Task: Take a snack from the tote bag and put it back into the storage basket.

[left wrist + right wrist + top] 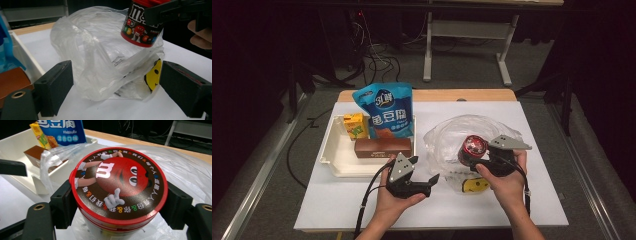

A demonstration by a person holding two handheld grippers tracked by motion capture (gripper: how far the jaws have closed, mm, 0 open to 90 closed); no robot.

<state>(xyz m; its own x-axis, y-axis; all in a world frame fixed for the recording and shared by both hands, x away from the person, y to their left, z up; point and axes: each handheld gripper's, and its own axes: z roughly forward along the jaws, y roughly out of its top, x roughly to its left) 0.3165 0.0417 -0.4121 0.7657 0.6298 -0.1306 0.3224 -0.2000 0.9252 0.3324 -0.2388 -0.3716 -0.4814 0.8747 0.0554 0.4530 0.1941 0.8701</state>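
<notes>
We see right gripper (484, 161) clamped on tub (117, 187) above bag (100, 62); left gripper (116, 90) agape, empty, bag edge between jaws.

The candy tub (117, 187) has a red rim and a dark brown lid bearing a red cartoon face with white gloves and a ring of multicoloured characters. The clear plastic bag (100, 55) carries a yellow smiley, and in the white tray (332, 150) stand a blue snack pouch (384, 110), a yellow carton (354, 125) and a brown box (382, 147).
</notes>
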